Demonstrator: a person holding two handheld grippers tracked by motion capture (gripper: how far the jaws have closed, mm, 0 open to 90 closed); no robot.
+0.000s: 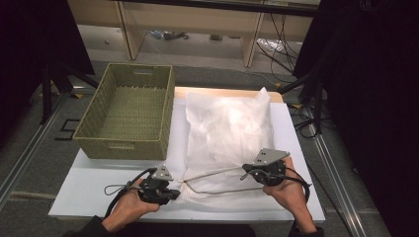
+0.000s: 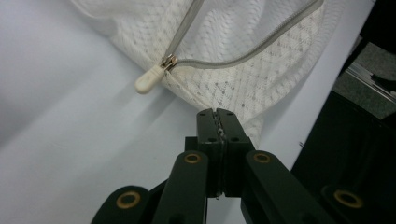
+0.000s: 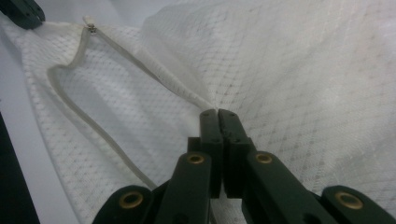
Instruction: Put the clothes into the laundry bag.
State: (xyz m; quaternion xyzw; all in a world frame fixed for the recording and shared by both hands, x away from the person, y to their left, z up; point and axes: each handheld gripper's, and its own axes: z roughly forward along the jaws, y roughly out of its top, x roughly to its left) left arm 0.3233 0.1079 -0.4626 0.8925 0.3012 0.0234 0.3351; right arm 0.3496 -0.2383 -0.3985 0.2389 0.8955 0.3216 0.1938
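A white mesh laundry bag (image 1: 230,143) with a grey zipper lies flat on the white desk (image 1: 94,182), on its right half, just beside a woven green rectangular basket (image 1: 129,111) that stands at the desk's far left. The bag's zipper is open along its near edge, the two grey tracks bowing apart.

The left tool (image 1: 160,190) sits at the bag's near left corner. In the left gripper view its jaws are pressed together on a fold of the mesh at the bag's edge (image 2: 217,123), the fabric pinched between the pads. The cream teardrop zipper pull (image 2: 150,79) lies on the desk just beyond the jaw tips, apart from them, at the point where the two zipper tracks meet.

The right tool (image 1: 254,174) is at the other end of the opening, on the bag's near right. In the right gripper view its jaws are closed tight on the bag's upper zipper edge (image 3: 217,116), where the track runs into the pads.
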